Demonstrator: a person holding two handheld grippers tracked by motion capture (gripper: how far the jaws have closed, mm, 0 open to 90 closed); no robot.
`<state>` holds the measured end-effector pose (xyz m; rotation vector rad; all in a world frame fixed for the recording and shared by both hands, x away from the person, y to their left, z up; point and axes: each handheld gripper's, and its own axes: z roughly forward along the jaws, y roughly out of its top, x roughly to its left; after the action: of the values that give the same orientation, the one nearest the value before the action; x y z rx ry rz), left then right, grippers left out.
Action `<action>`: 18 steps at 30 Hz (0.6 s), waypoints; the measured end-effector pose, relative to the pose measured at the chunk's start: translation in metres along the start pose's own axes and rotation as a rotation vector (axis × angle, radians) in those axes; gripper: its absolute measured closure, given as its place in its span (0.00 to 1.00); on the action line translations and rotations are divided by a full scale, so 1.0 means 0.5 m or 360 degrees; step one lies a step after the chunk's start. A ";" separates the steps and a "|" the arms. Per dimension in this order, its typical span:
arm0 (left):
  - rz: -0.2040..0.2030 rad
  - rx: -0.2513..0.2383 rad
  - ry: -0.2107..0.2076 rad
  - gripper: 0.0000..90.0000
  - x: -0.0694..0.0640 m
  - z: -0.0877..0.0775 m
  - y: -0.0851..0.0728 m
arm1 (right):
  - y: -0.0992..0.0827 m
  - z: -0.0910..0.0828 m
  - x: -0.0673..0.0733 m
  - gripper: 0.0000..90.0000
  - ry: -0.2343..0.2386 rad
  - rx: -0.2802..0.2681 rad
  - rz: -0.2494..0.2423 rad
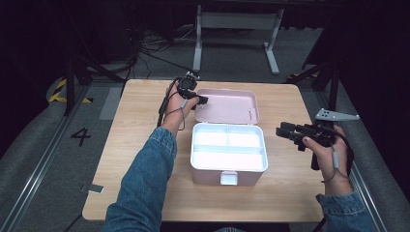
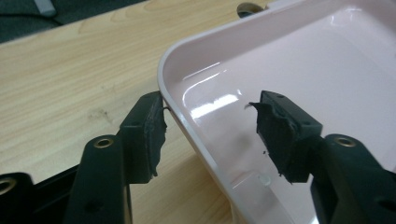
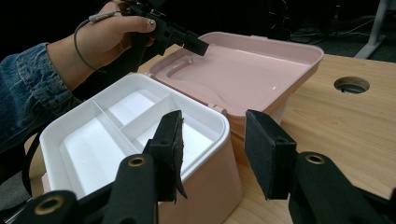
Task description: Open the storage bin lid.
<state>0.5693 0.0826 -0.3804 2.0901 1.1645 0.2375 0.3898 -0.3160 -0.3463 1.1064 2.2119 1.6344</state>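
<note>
Right gripper (image 1: 290,133): nearest the person, it hovers just off the right side of the box, jaws level and pointing left toward it. The jaws stand apart with nothing between them; in the right gripper view (image 3: 212,154) the box's near corner lies just ahead of the pads, not touched.

Storage box (image 1: 228,174): pink body at the middle of the wooden table (image 1: 135,193), latch tab facing the person, open. A white divided tray (image 1: 203,159) sits in its top, with one long compartment at the front and two smaller ones behind, all empty.

Lid (image 1: 232,106): pink, folded back flat behind the box, hollow side up. Its long axis runs left to right across the table, parallel to the box's back edge.

Left gripper (image 1: 196,100): farthest out, at the lid's left end. In the left gripper view (image 2: 210,123) the lid's rim (image 2: 187,126) runs between the jaws, one pad outside touching or nearly touching the rim, the other over the hollow inside and clear of it. The jaws straddle the rim without clamping it.

Deciding relation: the lid lies between the left gripper's jaws, so the left hand is the nearer one; the right is well apart from the lid.

Likely next move: a pinch on the rim, then a swing forward over the tray.
</note>
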 end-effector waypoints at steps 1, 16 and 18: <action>0.0006 0.0003 -0.0001 0.48 0.001 -0.001 -0.001 | 0.000 0.000 0.000 0.64 0.0000 0.0001 -0.0001; 0.0137 -0.0246 0.0049 0.38 -0.033 -0.115 -0.008 | 0.000 0.000 0.000 0.63 -0.0001 0.0008 0.0011; 0.0166 -0.0282 0.0028 0.37 -0.044 -0.143 -0.014 | 0.000 0.001 -0.001 0.62 -0.0004 0.0008 0.0011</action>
<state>0.5179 0.1030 -0.3295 1.9978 1.0073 0.3943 0.3903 -0.3157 -0.3466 1.1175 2.2144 1.6304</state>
